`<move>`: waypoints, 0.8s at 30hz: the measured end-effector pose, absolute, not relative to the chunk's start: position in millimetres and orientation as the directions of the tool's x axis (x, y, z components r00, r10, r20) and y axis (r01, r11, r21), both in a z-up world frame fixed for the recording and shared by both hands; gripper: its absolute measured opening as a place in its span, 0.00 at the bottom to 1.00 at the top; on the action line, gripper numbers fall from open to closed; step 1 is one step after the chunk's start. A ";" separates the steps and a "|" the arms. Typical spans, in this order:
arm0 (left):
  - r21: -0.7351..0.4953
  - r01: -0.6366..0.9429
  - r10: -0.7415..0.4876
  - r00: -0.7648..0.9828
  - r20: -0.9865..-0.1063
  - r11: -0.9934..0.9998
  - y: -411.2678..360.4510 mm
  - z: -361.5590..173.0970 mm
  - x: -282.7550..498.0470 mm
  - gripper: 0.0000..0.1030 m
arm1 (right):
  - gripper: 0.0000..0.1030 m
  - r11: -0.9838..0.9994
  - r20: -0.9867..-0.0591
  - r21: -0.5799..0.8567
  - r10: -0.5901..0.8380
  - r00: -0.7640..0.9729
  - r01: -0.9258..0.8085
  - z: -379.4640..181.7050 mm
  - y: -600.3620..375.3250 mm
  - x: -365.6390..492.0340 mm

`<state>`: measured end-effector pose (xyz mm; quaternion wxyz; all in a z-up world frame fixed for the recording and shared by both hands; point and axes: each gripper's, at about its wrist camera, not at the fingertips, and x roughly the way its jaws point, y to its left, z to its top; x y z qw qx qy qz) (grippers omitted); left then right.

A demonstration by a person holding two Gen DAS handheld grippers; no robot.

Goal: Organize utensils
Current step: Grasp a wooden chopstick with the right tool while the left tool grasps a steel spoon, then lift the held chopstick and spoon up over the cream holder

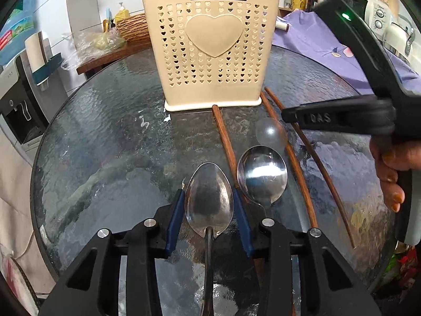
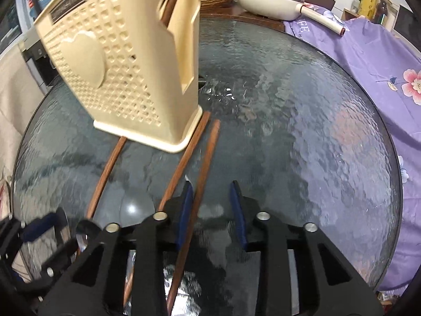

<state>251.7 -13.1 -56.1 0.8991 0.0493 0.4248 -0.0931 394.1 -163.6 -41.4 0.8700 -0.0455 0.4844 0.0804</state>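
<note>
Left wrist view has the left gripper (image 1: 209, 210) low over the glass table (image 1: 105, 144), its blue-padded fingers (image 1: 175, 221) spread on either side of a steel spoon's bowl (image 1: 209, 200) — whether the pads actually touch the bowl's edges I cannot tell. That spoon's handle runs back toward the camera between the fingers. Just beside it to the right lies a second spoon (image 1: 261, 175), bowl up, and beyond both stands the cream utensil holder (image 1: 210, 50), upright, with heart-shaped holes and dark handles rising from its top. Three wooden chopsticks (image 1: 225, 142) lie on the glass between the holder's base and the spoons, fanning out to the right. Only this view shows the spoons clearly; it also catches the right gripper's black body (image 1: 368, 92) from the side with a hand (image 1: 389, 168) on its grip. Right wrist view shows what the other cannot: the right gripper (image 2: 213, 208) with its fingers (image 2: 238, 210) apart and one chopstick (image 2: 202, 184) running lengthwise between them, close against the left pad — not pinched. A second chopstick (image 2: 181, 163) lies just outside that pad, a third (image 2: 105, 176) further left, all pointing toward the holder (image 2: 121, 65), whose side cut-out is visible from here. The left gripper (image 2: 36, 234) appears blurred at the lower left corner.
</note>
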 end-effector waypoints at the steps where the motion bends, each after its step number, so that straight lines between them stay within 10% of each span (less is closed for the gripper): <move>1: 0.010 0.208 -0.124 0.622 -0.773 0.978 -13.6 -55.8 253.1 0.36 | 0.22 0.984 -0.851 -0.003 0.091 0.517 -0.179 -41.5 -163.5 396.8; 24: -0.027 0.199 -0.147 0.620 -0.771 0.980 -12.9 -52.3 271.6 0.35 | 0.07 0.985 -0.844 0.065 0.138 0.519 -0.157 -44.7 -177.9 400.4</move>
